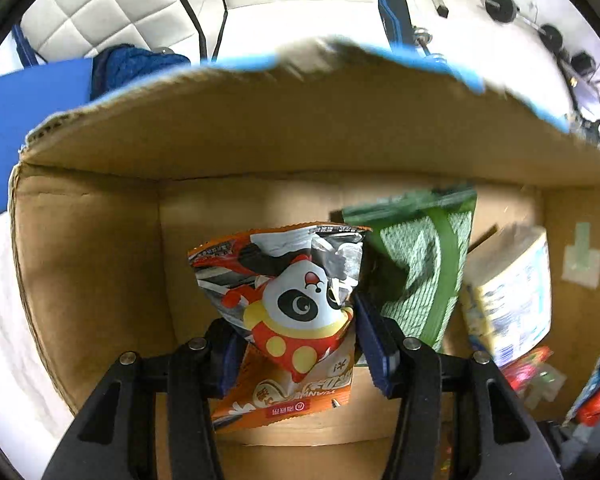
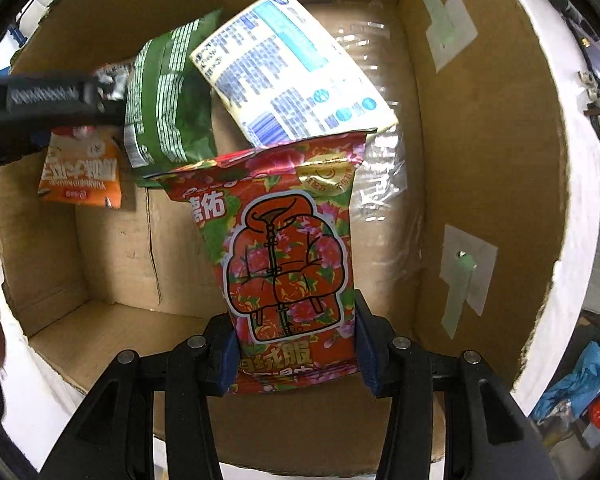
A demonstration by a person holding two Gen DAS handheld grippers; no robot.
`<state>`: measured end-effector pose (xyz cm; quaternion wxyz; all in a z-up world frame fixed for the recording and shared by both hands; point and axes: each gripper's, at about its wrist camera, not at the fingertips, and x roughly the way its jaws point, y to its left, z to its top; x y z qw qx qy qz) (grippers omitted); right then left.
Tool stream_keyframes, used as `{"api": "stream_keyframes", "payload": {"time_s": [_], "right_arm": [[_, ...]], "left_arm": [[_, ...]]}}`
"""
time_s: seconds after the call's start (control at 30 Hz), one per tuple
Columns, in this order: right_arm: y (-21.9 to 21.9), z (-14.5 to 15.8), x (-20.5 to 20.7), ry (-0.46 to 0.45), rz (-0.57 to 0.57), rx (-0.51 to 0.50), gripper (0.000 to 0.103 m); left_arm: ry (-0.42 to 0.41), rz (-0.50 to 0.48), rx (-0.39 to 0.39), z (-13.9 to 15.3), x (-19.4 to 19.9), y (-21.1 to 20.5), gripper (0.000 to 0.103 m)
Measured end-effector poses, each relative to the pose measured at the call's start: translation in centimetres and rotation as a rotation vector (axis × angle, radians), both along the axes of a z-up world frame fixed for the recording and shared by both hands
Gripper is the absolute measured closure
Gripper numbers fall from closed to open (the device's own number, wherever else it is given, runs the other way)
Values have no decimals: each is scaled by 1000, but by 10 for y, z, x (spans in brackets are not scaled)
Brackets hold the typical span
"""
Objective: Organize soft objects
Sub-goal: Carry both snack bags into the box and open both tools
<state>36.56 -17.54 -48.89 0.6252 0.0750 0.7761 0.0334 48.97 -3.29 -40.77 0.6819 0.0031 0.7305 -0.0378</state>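
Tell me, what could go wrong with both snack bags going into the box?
The left gripper pinches the panda bag hard, so the snacks might get crushed. The right gripper holds the red flowery bag by its lower end only; it could flop over or slip. The two grippers are close inside the cardboard box and might bump.

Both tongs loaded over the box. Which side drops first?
Likely left: its tongs hold the panda bag low inside the cardboard box, beside the green pack. Right's floral bag seems higher.

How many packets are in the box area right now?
4 visible: panda packet in the left tongs, floral packet in the right tongs, green packet and tissue pack inside. Others may be hidden.
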Motion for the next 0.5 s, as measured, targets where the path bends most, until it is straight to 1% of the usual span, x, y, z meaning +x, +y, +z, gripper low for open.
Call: {"api": "stream_keyframes", "payload": {"time_s": [0.17,0.27,0.33,0.37,0.43,0.5], "right_arm": [[-3,-11,-1,47,8,26,52],[-5,-14,-1,60,0,36,51],[-10,-14,1,60,-13,50,45],[-11,-13,1,59,-19,60,43],[-12,-7,2,44,-17,55,36],[-12,2,3,15,4,27,36]], "left_arm": [[21,-5,-1,-3,13,12,54],[51,25,-37,-2,11,19,51],[54,36,-59,0,12,23,42],[43,44,-59,4,11,24,40],[21,54,-61,13,12,24,36],[13,51,-68,22,9,25,32]]}}
